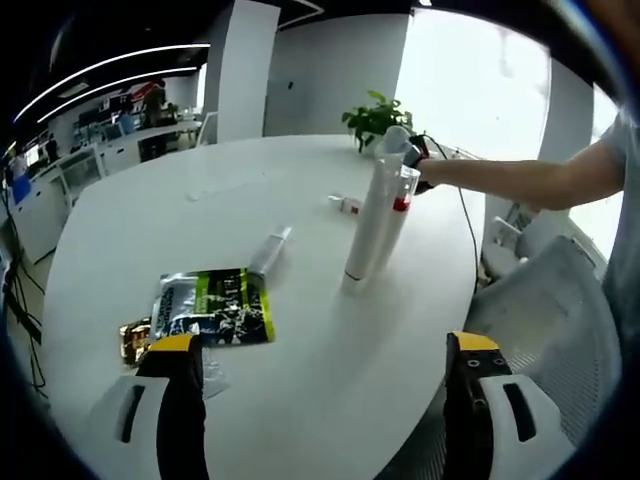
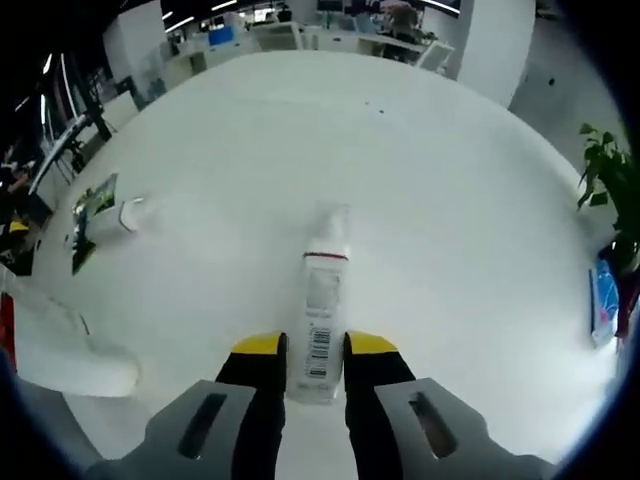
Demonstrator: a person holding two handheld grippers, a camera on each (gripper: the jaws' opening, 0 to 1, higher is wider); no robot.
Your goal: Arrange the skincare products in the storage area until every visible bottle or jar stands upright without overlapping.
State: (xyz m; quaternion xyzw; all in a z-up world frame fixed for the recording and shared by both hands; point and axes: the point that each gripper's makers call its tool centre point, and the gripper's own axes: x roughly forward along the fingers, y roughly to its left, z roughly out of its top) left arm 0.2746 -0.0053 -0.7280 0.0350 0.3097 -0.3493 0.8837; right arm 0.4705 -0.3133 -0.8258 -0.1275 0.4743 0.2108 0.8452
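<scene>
Yellow-tipped left tongs (image 1: 325, 360) stand wide apart over the counter (image 1: 300, 400) near its edge; beyond lie a green sachet (image 1: 215, 308), a small tube (image 1: 270, 250) and the white bottle (image 1: 372, 225). Right tongs (image 2: 315, 350) clamp that bottle (image 2: 320, 325); open counter (image 2: 420, 200) stretches ahead.

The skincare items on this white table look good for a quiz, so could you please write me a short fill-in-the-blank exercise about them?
1. The right tongs are shut on the white ____.
2. That tube stands on its ____ on the table.
3. The left tongs are ____.
4. The green sachet lies ____ on the table.

Missing words: tube; cap; open; flat
</scene>
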